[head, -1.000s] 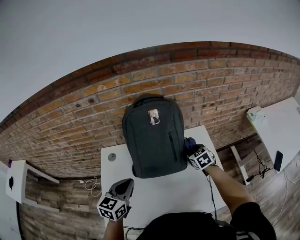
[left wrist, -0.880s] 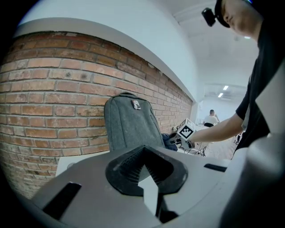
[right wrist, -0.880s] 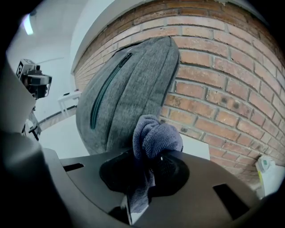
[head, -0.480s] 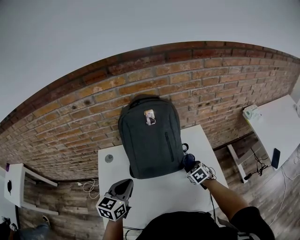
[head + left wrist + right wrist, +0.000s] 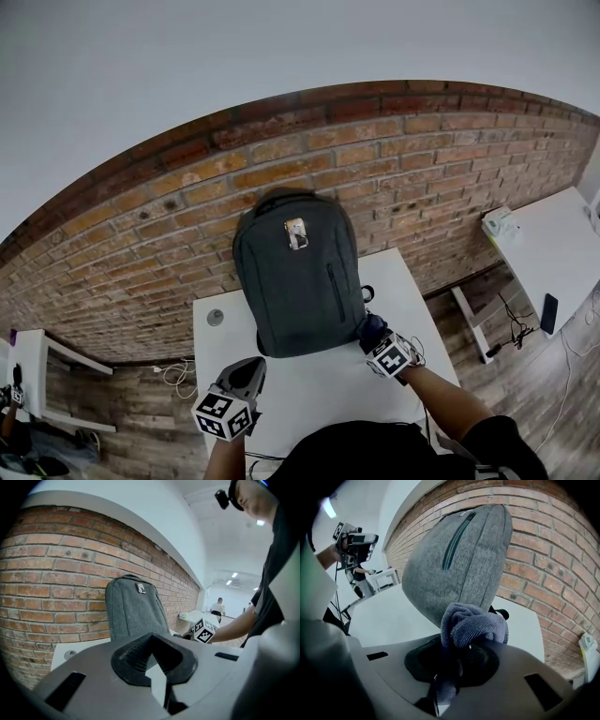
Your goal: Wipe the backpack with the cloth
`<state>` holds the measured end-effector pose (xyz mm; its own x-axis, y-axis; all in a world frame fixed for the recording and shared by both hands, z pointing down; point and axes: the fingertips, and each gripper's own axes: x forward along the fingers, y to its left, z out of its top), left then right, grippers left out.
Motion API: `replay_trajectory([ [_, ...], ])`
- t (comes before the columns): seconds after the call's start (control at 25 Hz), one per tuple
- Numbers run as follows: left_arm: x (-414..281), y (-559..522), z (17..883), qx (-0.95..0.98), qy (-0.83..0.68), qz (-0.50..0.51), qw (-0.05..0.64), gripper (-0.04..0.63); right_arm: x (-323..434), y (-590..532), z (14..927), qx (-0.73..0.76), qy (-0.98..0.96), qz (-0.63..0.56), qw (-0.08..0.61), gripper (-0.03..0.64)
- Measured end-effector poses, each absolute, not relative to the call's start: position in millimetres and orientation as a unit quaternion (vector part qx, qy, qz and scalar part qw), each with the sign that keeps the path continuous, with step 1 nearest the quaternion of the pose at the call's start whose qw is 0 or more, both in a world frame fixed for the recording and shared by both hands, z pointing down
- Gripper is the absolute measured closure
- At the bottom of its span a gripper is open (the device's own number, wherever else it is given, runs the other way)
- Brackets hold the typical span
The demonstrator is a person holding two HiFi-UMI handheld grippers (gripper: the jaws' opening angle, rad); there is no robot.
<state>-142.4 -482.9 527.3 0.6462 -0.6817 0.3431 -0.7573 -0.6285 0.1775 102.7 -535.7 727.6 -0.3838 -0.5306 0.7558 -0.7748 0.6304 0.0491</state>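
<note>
Head view: cloth (image 5: 372,328) lower beside backpack (image 5: 295,281)

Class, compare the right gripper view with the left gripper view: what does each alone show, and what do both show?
Only the right gripper view: the blue-grey cloth clamped in the right claw, bunched close to the backpack base. Only the left gripper view: the left claw, shut and empty, the tag on the backpack's front, and the right claw's marker cube. Both: the grey backpack upright against the brick wall on the white table.
</note>
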Motion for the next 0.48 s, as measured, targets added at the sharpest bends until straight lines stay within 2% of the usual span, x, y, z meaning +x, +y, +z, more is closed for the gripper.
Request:
replay_trajectory([
  [0.48, -146, -481, 525, 0.893, -0.407, 0.118, 0.152, 0.615, 72, -600, 590, 0.426, -0.855, 0.074, 0.286, 0.554],
])
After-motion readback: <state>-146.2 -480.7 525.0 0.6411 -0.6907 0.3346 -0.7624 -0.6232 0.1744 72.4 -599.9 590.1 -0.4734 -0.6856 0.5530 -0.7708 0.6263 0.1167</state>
